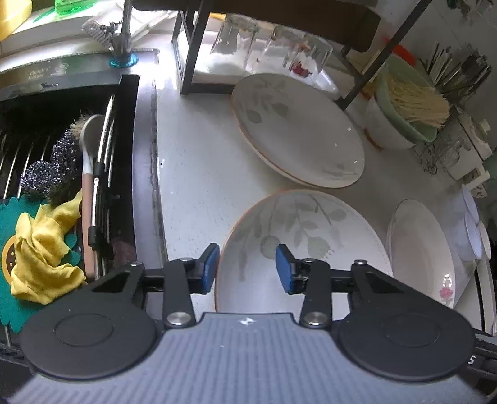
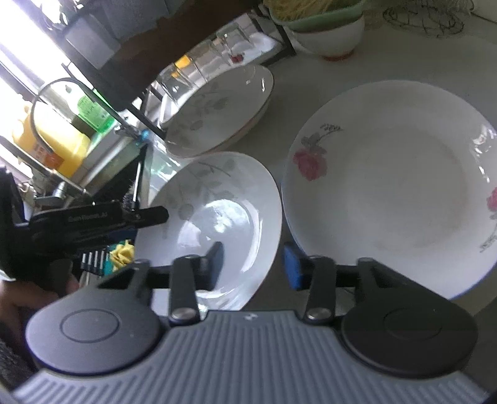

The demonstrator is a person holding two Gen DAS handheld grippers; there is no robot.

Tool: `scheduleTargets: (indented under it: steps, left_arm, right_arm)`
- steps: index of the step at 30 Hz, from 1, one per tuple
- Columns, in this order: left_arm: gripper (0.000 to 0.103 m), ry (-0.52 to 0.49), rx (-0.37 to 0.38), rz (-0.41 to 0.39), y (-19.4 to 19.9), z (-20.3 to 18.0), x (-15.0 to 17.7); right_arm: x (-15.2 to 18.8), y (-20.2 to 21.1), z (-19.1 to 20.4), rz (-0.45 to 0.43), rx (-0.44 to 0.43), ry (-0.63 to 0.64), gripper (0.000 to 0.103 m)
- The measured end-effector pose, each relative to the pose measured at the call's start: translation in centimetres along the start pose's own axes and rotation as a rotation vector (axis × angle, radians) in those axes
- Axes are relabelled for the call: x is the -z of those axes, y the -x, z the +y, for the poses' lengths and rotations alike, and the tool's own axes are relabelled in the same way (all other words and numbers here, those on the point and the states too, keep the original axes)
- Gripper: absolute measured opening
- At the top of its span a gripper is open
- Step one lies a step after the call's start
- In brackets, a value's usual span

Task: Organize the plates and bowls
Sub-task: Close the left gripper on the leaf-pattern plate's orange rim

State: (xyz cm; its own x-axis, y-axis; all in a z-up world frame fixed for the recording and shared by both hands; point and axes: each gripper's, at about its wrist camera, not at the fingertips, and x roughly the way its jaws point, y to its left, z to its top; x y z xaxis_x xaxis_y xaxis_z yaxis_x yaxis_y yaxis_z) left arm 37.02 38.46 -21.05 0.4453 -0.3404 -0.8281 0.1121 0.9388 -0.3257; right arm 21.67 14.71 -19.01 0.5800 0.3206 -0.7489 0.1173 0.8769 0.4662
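A deep white plate with a grey leaf pattern (image 1: 304, 236) (image 2: 211, 211) lies on the counter right in front of both grippers. My left gripper (image 1: 247, 270) straddles its left rim, one blue pad outside and one inside, with a gap on both sides; its fingers (image 2: 149, 216) show side-on in the right wrist view. My right gripper (image 2: 254, 265) straddles the plate's right rim the same way, not pressing. Further back lies a stack of matching leaf plates (image 1: 298, 130) (image 2: 217, 108). To the right is a white plate with pink roses (image 1: 422, 254) (image 2: 388, 186).
A green bowl of pale strands sits in a white bowl (image 1: 403, 108) (image 2: 326, 28) at the back right. Upturned glasses (image 1: 270, 46) stand under a black rack. On the left, the sink (image 1: 124, 155) holds scourers, a brush and a yellow cloth (image 1: 43, 248).
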Motion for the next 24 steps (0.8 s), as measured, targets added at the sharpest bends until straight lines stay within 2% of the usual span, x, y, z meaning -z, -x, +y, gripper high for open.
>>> scheduleTargets:
  steps: [2,5,10,13,17,24]
  left_arm:
    - [0.044,-0.029,-0.014,0.002,-0.3,-0.2,-0.3]
    - [0.044,-0.04,-0.003,0.003,-0.7,-0.1,-0.5]
    - [0.044,-0.079,0.008,0.024,-1.0,-0.3,-0.4]
    - [0.044,-0.062,0.03,0.04,-0.8,0.0,-0.3]
    - [0.044,-0.05,0.08,0.041,0.3,0.0,-0.3]
    - [0.044,-0.054,0.099,0.042,2.7,-1.4,-1.3]
  right_arm:
    - [-0.3,-0.4,-0.4,0.001,0.005,-0.017,0.029]
    - [-0.6,-0.9,-0.5,-0.001,0.01,-0.023,0.023]
    - [-0.7,-1.5,-0.5,0.02,0.014,-0.024,0.023]
    - [-0.6,-1.4,-0.6,0.026,0.013,-0.03,0.023]
    - [-0.9,-1.0,-0.7,0.04,0.012,-0.052,0.023]
    - [-1.9,0.9,-0.2,0.056,0.007,-0.074,0.023]
